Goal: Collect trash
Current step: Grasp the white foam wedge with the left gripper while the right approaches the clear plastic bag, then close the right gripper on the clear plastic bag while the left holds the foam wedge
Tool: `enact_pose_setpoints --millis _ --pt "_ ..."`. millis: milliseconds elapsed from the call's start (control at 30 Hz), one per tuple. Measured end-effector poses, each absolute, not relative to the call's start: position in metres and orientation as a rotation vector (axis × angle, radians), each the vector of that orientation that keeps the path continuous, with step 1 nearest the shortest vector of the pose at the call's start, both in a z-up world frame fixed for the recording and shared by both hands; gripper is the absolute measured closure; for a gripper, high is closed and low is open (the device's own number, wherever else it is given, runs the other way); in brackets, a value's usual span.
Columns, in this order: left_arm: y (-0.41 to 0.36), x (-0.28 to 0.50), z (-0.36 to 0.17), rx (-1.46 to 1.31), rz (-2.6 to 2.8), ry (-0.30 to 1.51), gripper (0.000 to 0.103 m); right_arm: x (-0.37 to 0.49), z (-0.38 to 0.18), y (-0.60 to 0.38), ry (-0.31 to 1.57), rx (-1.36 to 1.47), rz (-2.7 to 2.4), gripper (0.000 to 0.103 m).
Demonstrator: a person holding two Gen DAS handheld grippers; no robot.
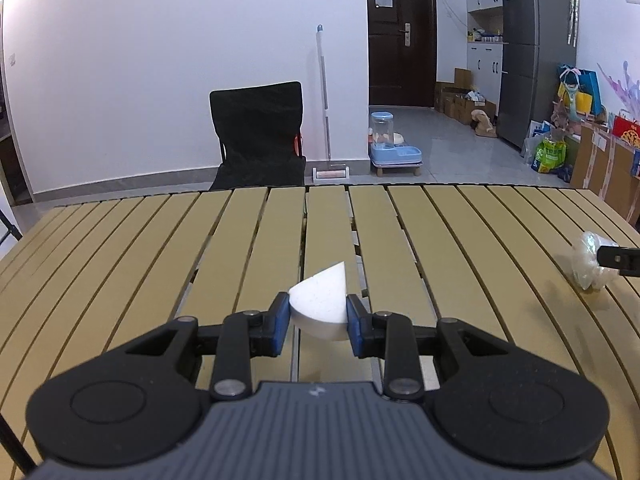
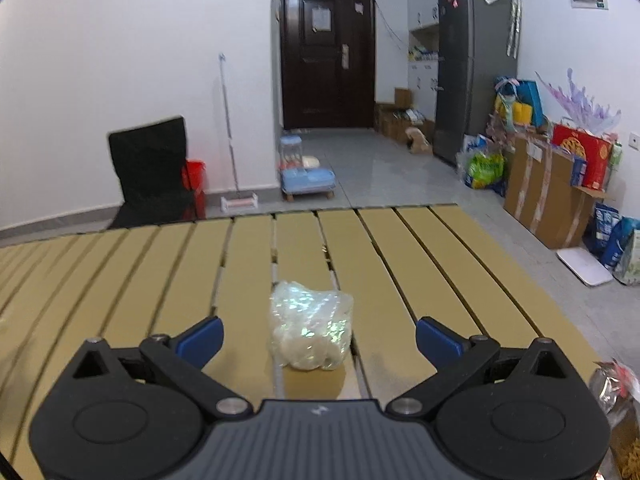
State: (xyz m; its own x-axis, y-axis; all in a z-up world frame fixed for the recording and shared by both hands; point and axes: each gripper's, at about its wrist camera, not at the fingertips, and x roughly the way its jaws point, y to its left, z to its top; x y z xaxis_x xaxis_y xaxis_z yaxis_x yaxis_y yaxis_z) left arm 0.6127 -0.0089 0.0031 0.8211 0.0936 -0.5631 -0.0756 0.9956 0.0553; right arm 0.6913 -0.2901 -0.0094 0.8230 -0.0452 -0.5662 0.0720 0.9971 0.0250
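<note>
My left gripper point(image 1: 318, 314) is shut on a flattened white paper cup point(image 1: 320, 304), which its blue pads pinch from both sides just above the slatted wooden table point(image 1: 160, 260). A crumpled clear plastic wad point(image 2: 310, 326) lies on the table point(image 2: 420, 264) in the right wrist view, between the wide-apart fingers of my right gripper point(image 2: 318, 338), which stands open and does not touch it. The same plastic wad point(image 1: 588, 264) shows at the far right of the left wrist view, with a black part of the right gripper beside it.
A shiny snack wrapper point(image 2: 614, 388) lies at the table's right edge. Beyond the table stand a black folding chair point(image 1: 258, 132), a mop point(image 1: 324, 100), a blue pet feeder point(image 1: 394, 148), a grey fridge point(image 1: 536, 52) and cardboard boxes point(image 2: 548, 188).
</note>
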Motion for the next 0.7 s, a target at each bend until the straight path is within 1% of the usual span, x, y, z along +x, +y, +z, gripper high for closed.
enact_pose_setpoints --millis 100,200,267,300,400,433,600,700 --pt "-0.005 0.613 0.000 0.021 0.085 0.605 0.073 0.708 -0.017 -0.292 0.634 0.061 -0.079 0.005" --pt "-0.003 0.616 -0.001 0.019 0.082 0.600 0.073 0.722 -0.027 -0.295 0.666 0.106 -0.088 0.013" --pt "-0.002 0.617 -0.003 0.011 0.080 0.602 0.073 0.731 -0.034 -0.296 0.688 0.140 -0.087 0.024" --pt "-0.001 0.619 -0.004 0.011 0.080 0.603 0.073 0.735 -0.037 -0.295 0.696 0.145 -0.089 0.027" --pt "-0.001 0.617 -0.007 0.009 0.081 0.606 0.073 0.745 -0.044 -0.290 0.718 0.129 -0.095 0.041" --pt "0.000 0.616 -0.008 0.008 0.080 0.606 0.073 0.746 -0.046 -0.287 0.720 0.113 -0.093 0.052" --pt "0.001 0.616 -0.008 0.007 0.083 0.606 0.073 0.741 -0.045 -0.278 0.701 0.072 -0.071 0.058" --pt "0.001 0.615 -0.007 0.002 0.090 0.606 0.073 0.737 -0.042 -0.277 0.691 0.085 -0.061 0.059"
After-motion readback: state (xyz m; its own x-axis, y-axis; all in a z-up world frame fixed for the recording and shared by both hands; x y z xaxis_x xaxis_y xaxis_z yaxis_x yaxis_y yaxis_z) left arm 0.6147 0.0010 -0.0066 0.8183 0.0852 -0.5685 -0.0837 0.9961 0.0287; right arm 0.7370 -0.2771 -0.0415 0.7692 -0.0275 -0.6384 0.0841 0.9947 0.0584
